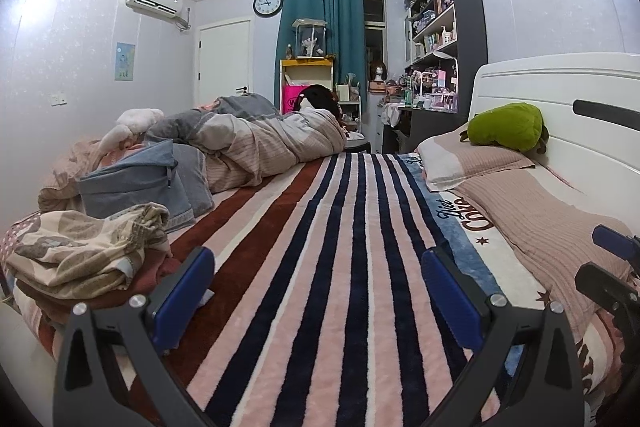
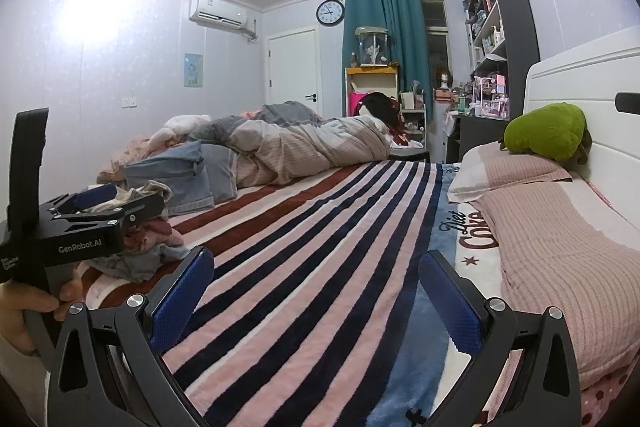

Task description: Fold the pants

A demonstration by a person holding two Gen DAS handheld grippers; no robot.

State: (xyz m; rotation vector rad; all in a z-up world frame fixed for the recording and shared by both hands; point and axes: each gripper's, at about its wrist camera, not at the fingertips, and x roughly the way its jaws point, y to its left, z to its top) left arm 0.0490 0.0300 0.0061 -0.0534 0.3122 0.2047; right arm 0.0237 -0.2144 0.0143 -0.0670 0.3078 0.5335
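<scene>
A pile of crumpled clothes lies at the left edge of the bed, topped by a beige patterned garment [image 1: 86, 247]; which piece is the pants I cannot tell. Folded blue denim [image 1: 132, 183] sits behind it. My left gripper [image 1: 316, 287] is open and empty, hovering low over the striped blanket [image 1: 340, 247] just right of the pile. My right gripper [image 2: 316, 291] is open and empty over the same blanket [image 2: 320, 227]. In the right wrist view the left gripper [image 2: 96, 203] shows at the left beside the clothes pile [image 2: 148, 239].
A rolled duvet [image 1: 272, 143] lies across the far end of the bed. Pillows [image 1: 540, 211] and a green plush [image 1: 506, 127] sit along the white headboard [image 1: 580, 95] at right. Shelves and a desk stand beyond the bed.
</scene>
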